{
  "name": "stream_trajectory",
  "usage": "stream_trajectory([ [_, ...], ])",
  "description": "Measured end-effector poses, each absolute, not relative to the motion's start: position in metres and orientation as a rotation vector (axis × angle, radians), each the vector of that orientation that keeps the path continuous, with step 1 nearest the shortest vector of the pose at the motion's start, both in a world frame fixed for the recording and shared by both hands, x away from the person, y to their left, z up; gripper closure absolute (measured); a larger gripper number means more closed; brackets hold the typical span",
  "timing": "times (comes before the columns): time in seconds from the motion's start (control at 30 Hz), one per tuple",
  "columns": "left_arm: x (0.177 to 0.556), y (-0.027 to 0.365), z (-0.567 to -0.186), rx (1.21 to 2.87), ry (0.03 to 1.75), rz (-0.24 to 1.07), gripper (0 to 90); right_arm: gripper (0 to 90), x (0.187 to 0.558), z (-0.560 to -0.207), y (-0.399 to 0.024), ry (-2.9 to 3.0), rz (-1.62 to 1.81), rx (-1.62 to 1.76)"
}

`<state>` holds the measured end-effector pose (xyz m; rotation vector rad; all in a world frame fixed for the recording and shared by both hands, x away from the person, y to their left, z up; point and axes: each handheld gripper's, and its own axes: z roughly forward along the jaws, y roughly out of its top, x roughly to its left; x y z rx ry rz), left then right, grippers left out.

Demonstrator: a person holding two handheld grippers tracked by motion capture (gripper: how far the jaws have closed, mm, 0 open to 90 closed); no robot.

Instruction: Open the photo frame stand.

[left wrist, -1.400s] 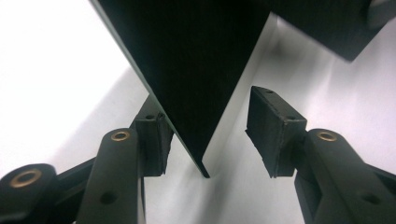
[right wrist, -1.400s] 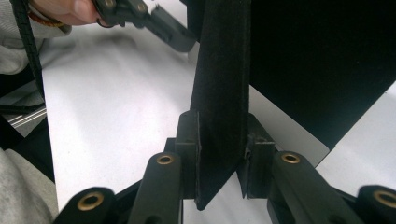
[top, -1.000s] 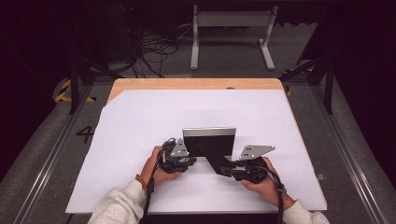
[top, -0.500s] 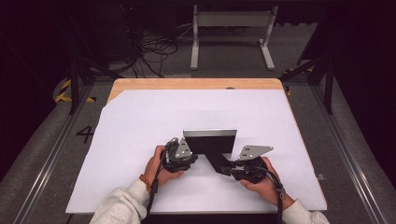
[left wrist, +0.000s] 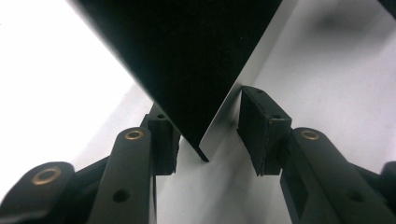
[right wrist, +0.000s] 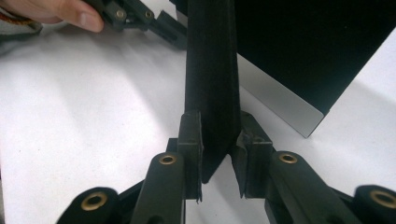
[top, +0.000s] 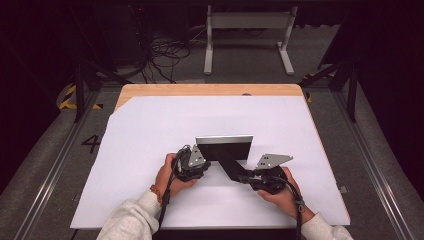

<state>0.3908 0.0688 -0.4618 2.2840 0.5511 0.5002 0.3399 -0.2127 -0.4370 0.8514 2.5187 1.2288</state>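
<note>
Picture frame [top: 224, 148] stands upright near the table's [top: 150, 125] front edge. Right gripper [right wrist: 217, 154] clamps its back stand [right wrist: 212, 70]; left gripper [left wrist: 208, 140] sits narrow around the frame's corner, pads not pressing. Risk: pulling the stand could topple the unsteadied frame.

You can read a single mark here: a dark numeral "4" [top: 91, 143] on the grey floor [top: 45, 165] left of the table, beside yellow-and-black hazard tape [top: 67, 100].
</note>
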Motion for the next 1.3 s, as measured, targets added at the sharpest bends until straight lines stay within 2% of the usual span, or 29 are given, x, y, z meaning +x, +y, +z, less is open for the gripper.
stream_trajectory([
  [0.27,0.395,0.081,-0.457,2.225,0.576,0.485,64.6,77.1,0.338,-0.437,-0.210,2.517,1.216,0.831],
  [0.87,0.389,0.091,-0.446,2.170,0.498,0.429,60.0,82.4,0.337,-0.441,-0.210,2.569,1.161,0.812],
  [1.07,0.388,0.092,-0.443,2.151,0.491,0.448,58.9,85.1,0.336,-0.442,-0.210,2.593,1.145,0.797],
  [1.3,0.388,0.087,-0.445,2.148,0.488,0.445,64.0,85.4,0.336,-0.442,-0.210,2.606,1.140,0.786],
])
